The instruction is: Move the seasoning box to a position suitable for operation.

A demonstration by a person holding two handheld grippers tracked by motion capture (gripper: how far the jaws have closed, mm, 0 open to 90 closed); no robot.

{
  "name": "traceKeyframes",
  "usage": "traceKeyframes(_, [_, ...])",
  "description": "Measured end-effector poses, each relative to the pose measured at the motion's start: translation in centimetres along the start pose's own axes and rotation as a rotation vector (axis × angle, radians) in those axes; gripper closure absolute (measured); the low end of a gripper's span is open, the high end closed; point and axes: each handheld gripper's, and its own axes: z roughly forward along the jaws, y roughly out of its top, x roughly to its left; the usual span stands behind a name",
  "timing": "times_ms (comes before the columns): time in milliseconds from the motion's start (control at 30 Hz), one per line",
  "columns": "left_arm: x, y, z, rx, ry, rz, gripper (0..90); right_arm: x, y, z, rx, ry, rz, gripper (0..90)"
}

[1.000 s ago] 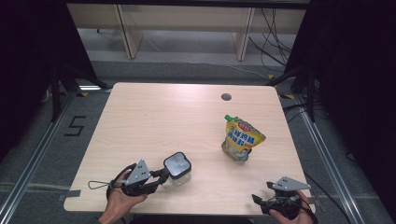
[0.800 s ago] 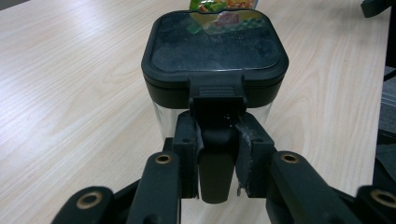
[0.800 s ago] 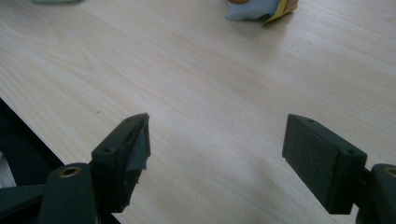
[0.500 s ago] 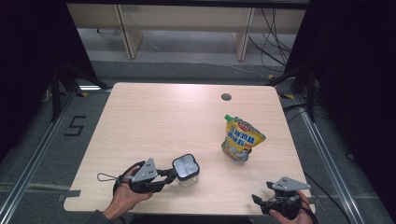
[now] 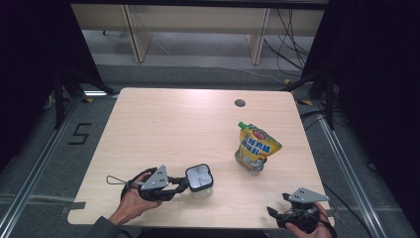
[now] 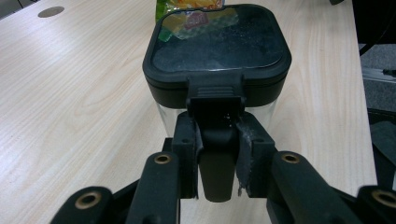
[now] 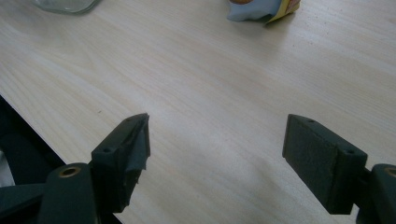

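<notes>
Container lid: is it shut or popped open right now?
Shut. In the left gripper view the black lid sits flat on the clear container, its front latch tab folded down over the rim.

The left gripper (image 5: 182,184), clamped on the handle of the clear square black-lidded jar (image 5: 199,179), slides it rightward toward the table's (image 5: 163,129) middle.

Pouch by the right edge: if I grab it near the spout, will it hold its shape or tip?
Likely floppy: the pouch looks like soft film, creased and leaning. It probably sags under its contents if lifted by the green spout. A sideways push may topple it, since its base looks narrow.
</notes>
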Motion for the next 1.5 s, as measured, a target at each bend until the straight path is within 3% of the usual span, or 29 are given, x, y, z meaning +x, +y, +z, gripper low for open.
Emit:
traceKeyframes(33, [-0.1,0.0,0.0,0.003,0.006,-0.02,71.2,0.0,0.0,0.0,0.0,0.001,-0.001,24.2])
traceKeyframes(100, [0.1,0.0,-0.1,0.004,0.011,-0.022,70.8,0.1,0.0,-0.1,0.013,0.002,0.017,24.2])
traceKeyframes(133, [0.1,0.0,-0.1,0.004,0.011,-0.022,70.6,0.0,0.0,-0.1,0.01,0.002,0.004,24.2])
traceKeyframes(167, [0.2,-0.1,-0.2,0.013,0.023,-0.032,70.4,0.1,0.0,-0.1,0.013,0.002,0.016,24.2])
traceKeyframes(233, [0.2,-0.2,-0.2,0.002,0.045,-0.056,69.6,-0.1,0.0,0.0,0.001,0.005,-0.01,24.2])
traceKeyframes(500, [0.6,-0.5,-0.6,0.01,0.094,-0.112,65.9,0.0,0.0,-0.1,0.011,0.004,0.009,24.2])
traceKeyframes(567, [0.6,-0.8,-0.7,-0.002,0.096,-0.153,63.7,0.0,0.0,-0.1,0.016,0.008,0.007,24.2])
traceKeyframes(667, [0.5,-0.8,-1.0,-0.007,0.098,-0.164,59.3,0.1,0.0,0.0,0.006,0.002,0.007,24.2])
traceKeyframes(700, [0.4,-0.8,-1.5,-0.01,0.099,-0.175,56.9,-0.1,0.0,0.0,-0.004,-0.001,-0.019,24.2])
traceKeyframes(833, [0.1,-0.6,-2.6,-0.024,0.075,-0.206,51.8,0.0,0.0,-0.1,0.016,0.008,0.01,24.2])
traceKeyframes(867, [0.2,-0.5,-2.9,-0.018,0.071,-0.187,50.3,-0.2,0.0,-0.1,0.009,0.015,0.0,24.2])
traceKeyframes(900, [-0.1,-0.4,-3.2,-0.031,0.067,-0.223,48.2,-0.2,0.0,-0.1,0.007,0.014,-0.001,24.2])
traceKeyframes(933, [-0.1,-0.4,-3.2,-0.031,0.067,-0.223,46.5,-0.2,-0.1,-0.1,0.003,0.013,-0.003,24.2])
traceKeyframes(967, [-0.5,-0.2,-3.6,-0.044,0.072,-0.248,44.7,-0.2,-0.1,-0.1,0.01,-0.002,0.002,24.2])
traceKeyframes(1000, [-0.5,0.0,-3.9,-0.045,0.073,-0.237,43.5,0.0,-0.1,-0.2,0.013,-0.004,0.025,24.2])
traceKeyframes(1067, [-0.6,0.1,-4.1,-0.046,0.073,-0.249,41.6,-0.1,-0.2,-0.1,0.012,-0.002,0.011,24.2])
traceKeyframes(1233, [-0.8,0.9,-4.6,-0.066,0.072,-0.296,41.8,-0.2,-0.2,-0.1,0.012,0.007,-0.002,24.1])
traceKeyframes(1333, [-0.9,1.0,-4.8,-0.055,0.078,-0.291,43.0,-0.2,-0.2,-0.2,0.011,0.003,0.011,24.1])
traceKeyframes(1500, [-0.7,1.1,-4.8,-0.071,0.086,-0.32,45.5,-0.2,-0.2,-0.2,0.011,0.004,0.01,24.1])
